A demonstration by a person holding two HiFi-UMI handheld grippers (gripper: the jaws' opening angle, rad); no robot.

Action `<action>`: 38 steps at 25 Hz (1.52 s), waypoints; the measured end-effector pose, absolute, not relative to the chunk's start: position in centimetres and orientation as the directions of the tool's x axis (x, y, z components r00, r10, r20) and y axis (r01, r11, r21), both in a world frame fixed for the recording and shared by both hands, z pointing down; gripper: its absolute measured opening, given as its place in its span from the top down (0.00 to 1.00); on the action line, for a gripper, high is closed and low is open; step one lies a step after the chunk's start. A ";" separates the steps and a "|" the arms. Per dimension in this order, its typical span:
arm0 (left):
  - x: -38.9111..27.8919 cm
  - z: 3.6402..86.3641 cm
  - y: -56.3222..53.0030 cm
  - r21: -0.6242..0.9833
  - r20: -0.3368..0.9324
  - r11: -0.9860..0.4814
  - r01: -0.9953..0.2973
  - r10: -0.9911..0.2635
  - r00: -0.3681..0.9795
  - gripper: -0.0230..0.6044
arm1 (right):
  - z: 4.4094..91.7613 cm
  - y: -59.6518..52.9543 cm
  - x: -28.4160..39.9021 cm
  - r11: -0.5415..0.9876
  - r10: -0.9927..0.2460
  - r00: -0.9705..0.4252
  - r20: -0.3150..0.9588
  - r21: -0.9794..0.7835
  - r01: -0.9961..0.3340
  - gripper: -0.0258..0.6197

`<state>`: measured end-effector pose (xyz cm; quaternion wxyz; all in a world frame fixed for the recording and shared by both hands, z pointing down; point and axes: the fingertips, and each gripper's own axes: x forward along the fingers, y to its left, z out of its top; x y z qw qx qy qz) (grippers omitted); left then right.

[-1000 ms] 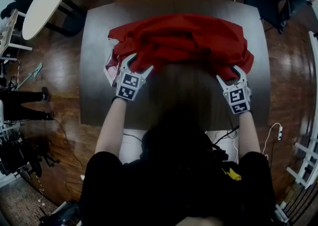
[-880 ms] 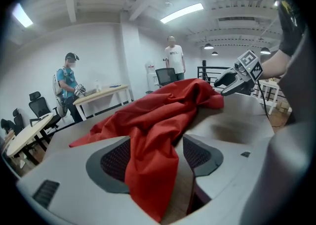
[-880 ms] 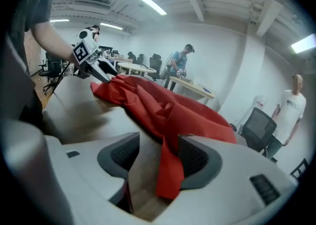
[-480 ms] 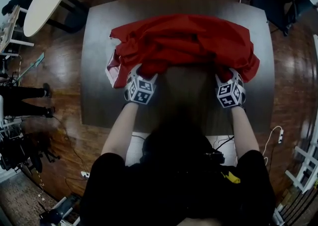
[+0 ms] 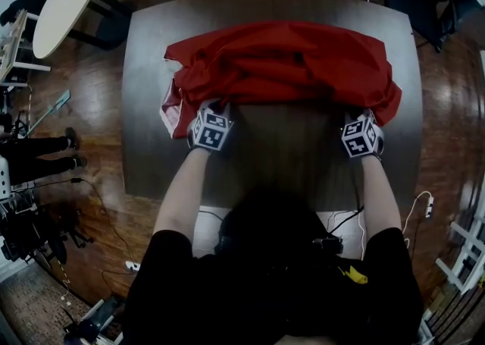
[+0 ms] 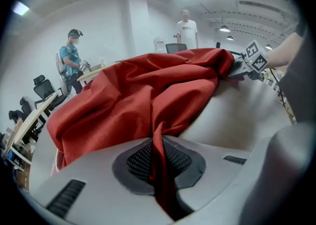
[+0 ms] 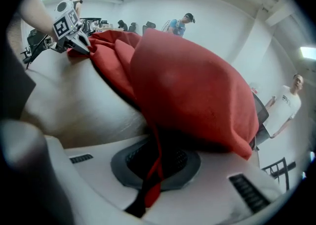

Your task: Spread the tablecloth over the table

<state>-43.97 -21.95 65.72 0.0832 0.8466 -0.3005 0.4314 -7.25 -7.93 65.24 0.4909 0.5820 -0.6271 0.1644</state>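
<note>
A red, crumpled fabric tablecloth [image 5: 280,59] is heaped in a wide bundle on the far half of the dark wooden table [image 5: 151,155]. The near half of the table is left bare. The near edge of the tablecloth is pinched at two spots, well apart. The left claw [image 5: 214,108] is clamped on a thin fold near the bundle's left end. The right claw [image 5: 356,117] is clamped on a fold near its right end. Both claws have just been closing, and red cloth is seen squeezed tight inside each claw in its own view.

The claws are pointed down at the table, so the edge can be caught where it lies. The two grips are set far apart, most likely so the edge can be held wide and pulled toward the near side. The grabbing step looks done, but the spreading itself is not yet begun. Only a little cloth is held in each claw, so a slip should be watched for.
</note>
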 end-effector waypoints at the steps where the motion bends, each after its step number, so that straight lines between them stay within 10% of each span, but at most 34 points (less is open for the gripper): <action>1: -44.1 65.5 -21.7 -0.109 0.784 -0.812 -0.573 -0.425 0.453 0.93 | 65.0 -7.7 -7.3 0.270 -0.566 0.153 0.810 0.358 -0.894 0.94; 15: -55.0 52.1 -20.4 -0.121 0.670 -0.771 -0.625 -0.528 0.522 0.94 | 54.2 2.5 -2.5 0.016 -0.694 0.252 0.675 0.364 -0.931 0.94; 23: -57.3 54.7 -13.8 -0.052 0.835 -0.914 -0.402 -0.261 0.485 0.94 | 55.5 5.3 -1.9 0.060 -0.619 0.254 0.743 0.367 -0.928 0.94; 38: -52.8 52.5 -28.1 -0.229 0.763 -0.840 -0.492 -0.469 0.446 0.94 | 51.0 -11.6 1.8 0.047 -0.733 0.345 0.587 0.549 -0.835 0.94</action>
